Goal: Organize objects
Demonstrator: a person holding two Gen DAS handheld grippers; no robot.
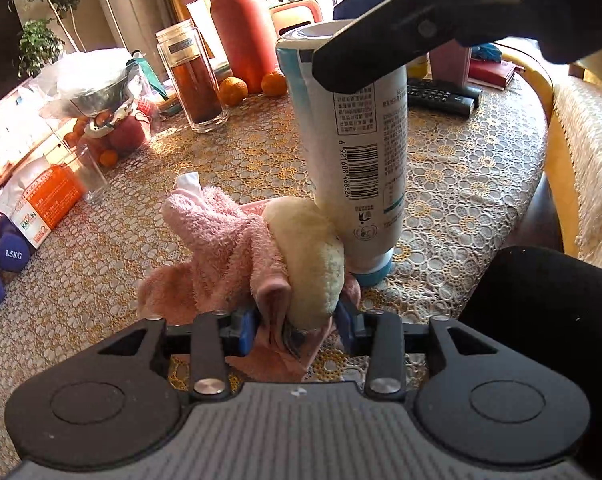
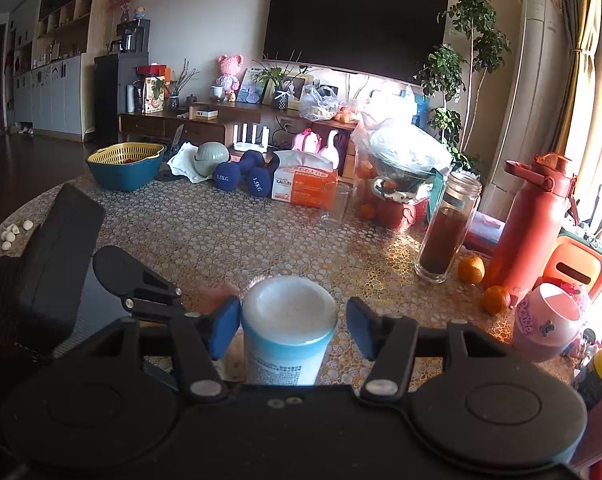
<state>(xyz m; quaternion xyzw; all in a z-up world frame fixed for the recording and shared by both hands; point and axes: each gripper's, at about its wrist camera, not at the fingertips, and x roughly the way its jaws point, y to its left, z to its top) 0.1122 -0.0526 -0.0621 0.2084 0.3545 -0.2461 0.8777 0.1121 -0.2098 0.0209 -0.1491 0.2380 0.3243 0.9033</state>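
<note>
A white and blue tube (image 1: 357, 152) stands cap-down on the lace-covered table (image 1: 461, 184). My right gripper (image 2: 291, 330) is open around its top end (image 2: 289, 320); the left pad touches the tube, the right pad stands apart. In the left wrist view the right gripper's finger (image 1: 381, 52) shows at the tube's top. My left gripper (image 1: 297, 326) is shut on a pink towel (image 1: 221, 248) bundled with a cream cloth (image 1: 309, 256), right beside the tube's base.
A glass jar of brown contents (image 1: 193, 76), a red flask (image 1: 245, 24), tangerines (image 1: 233, 90), remote controls (image 1: 441, 94), a drinking glass (image 1: 91, 172), an orange box (image 1: 49, 200), blue dumbbells (image 1: 1, 264). In the right wrist view, a blue basin (image 2: 125, 164) and a pink cup (image 2: 549, 320).
</note>
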